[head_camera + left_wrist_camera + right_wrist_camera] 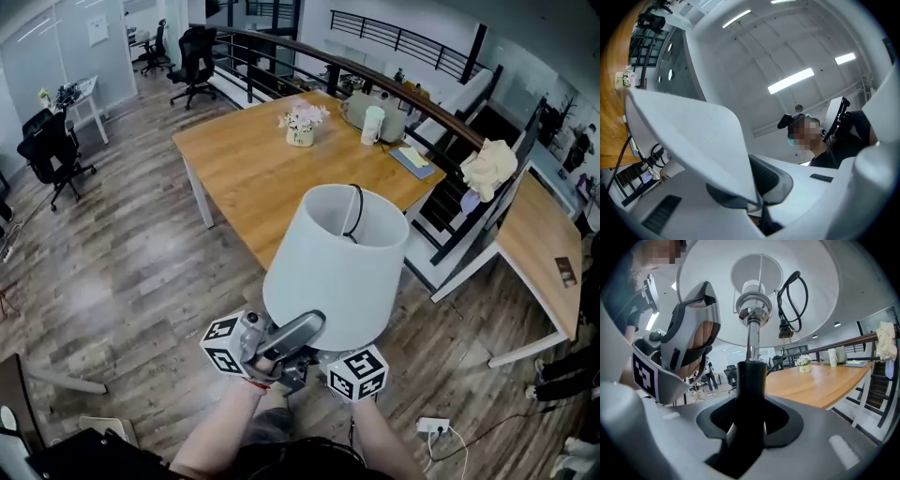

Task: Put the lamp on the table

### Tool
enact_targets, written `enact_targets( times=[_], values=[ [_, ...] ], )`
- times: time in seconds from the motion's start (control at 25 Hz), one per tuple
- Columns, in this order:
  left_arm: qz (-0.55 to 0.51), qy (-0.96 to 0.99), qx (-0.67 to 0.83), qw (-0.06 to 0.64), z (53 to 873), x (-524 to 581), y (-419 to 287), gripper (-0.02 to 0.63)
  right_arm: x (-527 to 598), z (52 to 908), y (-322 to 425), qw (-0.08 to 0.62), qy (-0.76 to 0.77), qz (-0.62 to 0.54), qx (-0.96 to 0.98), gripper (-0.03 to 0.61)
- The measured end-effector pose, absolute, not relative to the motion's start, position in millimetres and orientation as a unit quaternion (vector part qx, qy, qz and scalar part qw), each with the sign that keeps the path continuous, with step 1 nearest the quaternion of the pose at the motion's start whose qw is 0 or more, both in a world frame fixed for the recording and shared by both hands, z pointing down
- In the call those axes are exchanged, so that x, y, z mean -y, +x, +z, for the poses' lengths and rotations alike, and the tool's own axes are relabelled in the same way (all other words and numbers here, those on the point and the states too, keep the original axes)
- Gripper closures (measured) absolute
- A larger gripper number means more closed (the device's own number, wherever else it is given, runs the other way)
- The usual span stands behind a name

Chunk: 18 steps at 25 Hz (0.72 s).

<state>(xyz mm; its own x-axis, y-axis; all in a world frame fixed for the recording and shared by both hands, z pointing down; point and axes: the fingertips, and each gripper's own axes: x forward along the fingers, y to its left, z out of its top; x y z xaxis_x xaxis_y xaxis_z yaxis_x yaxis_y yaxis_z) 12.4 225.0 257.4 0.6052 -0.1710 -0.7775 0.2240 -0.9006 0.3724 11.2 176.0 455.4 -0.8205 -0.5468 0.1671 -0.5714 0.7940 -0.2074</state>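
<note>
Simply smooth conical lampshade, slim chrome stem

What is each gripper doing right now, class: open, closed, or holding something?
Left gripper: closed on the lampshade rim.
Right gripper: closed on the lamp stem.

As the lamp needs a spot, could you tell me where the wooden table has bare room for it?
The wooden table is bare across its near half, from the flower pot to the near edge, left of the lamp. The far side is crowded: white cup, grey bag, notebook.
</note>
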Motion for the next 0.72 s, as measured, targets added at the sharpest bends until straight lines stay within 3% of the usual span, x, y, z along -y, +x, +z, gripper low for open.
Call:
enact_targets(
  times=[0.72],
  values=[
    [-0.449, 0.863, -0.026, 0.231, 256.9, -112.6, -25.4, 0.612, -66.3, 455.0, -21.4, 0.053, 0.305, 0.121, 0.943, 0.417]
  ],
)
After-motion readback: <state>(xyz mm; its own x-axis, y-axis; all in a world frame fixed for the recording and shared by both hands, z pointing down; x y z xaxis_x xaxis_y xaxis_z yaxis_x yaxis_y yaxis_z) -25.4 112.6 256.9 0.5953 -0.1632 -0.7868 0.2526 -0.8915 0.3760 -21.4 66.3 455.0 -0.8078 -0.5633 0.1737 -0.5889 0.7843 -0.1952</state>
